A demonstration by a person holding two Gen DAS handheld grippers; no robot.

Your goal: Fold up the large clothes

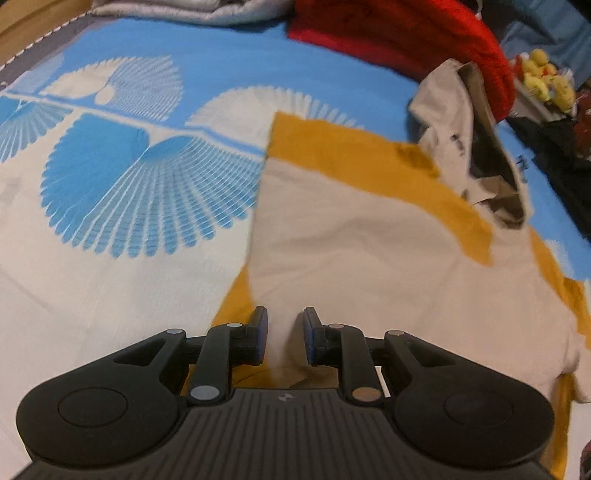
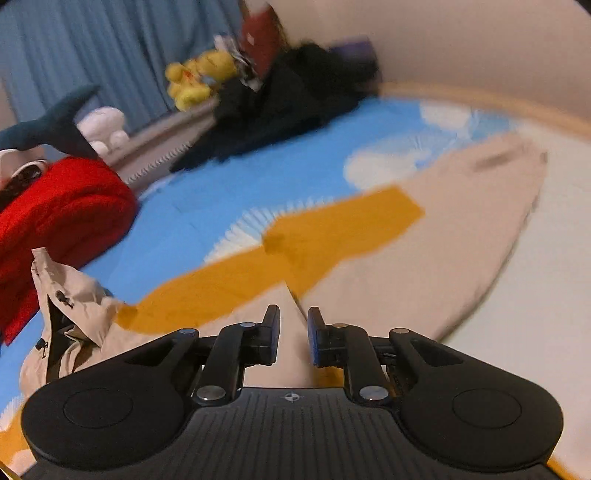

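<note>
A beige and mustard-yellow hooded jacket [image 1: 369,236] lies spread on the blue and white bedspread [image 1: 129,177]. Its hood [image 1: 476,147] stands up at the far right. My left gripper [image 1: 285,332] hovers over the jacket's beige near part with a narrow gap between the jaws and beige cloth showing in the gap. In the right wrist view the jacket [image 2: 424,266] stretches away to the right, its hood [image 2: 70,310] at the left. My right gripper [image 2: 293,334] sits over a beige fold, jaws slightly apart with cloth between them.
A red blanket [image 1: 406,33] lies at the far edge behind the hood; it also shows in the right wrist view [image 2: 59,221]. Grey bedding [image 1: 192,11], yellow plush toys [image 2: 199,77], a shark plush [image 2: 48,125] and dark clothes [image 2: 280,107] line the bed's far side.
</note>
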